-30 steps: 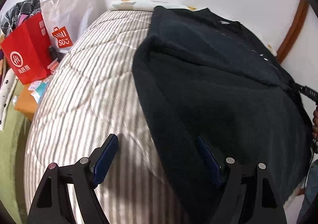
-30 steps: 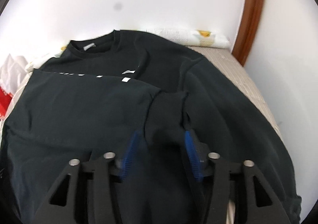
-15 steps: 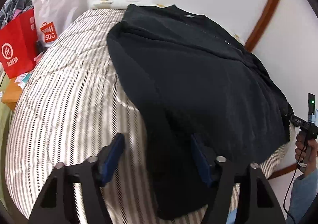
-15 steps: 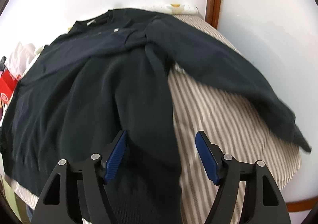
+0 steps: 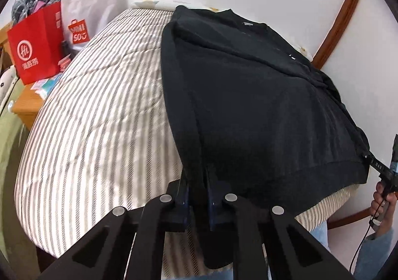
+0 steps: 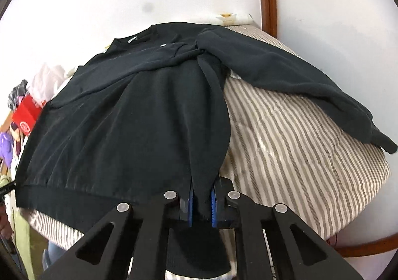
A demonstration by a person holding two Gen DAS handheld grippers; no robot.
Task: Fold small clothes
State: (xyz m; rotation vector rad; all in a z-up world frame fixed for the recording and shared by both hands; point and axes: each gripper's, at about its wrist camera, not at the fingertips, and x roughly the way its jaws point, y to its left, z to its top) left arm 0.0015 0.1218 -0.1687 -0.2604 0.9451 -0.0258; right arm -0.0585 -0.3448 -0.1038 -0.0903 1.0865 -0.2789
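— Striped quilted bed (image 5: 99,111): what lies there?
— Black long-sleeved sweatshirt (image 5: 261,111); hem corners pinched by closing left gripper (image 5: 197,201) and right gripper (image 6: 202,208) jaws. Hem below them is hidden.

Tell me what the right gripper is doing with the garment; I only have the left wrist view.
Observer: The right gripper is closing its jaws on the black sweater, with the hem corner between its blue pads.
Operator: Report the sleeve on that side.
Observer: The sleeve is not folded in. It lies spread across the striped mattress, its cuff near the mattress edge.
Operator: Confirm the sleeve is clear of that gripper.
Observer: It is. Bare stripes show between the sleeve and the gripped corner.
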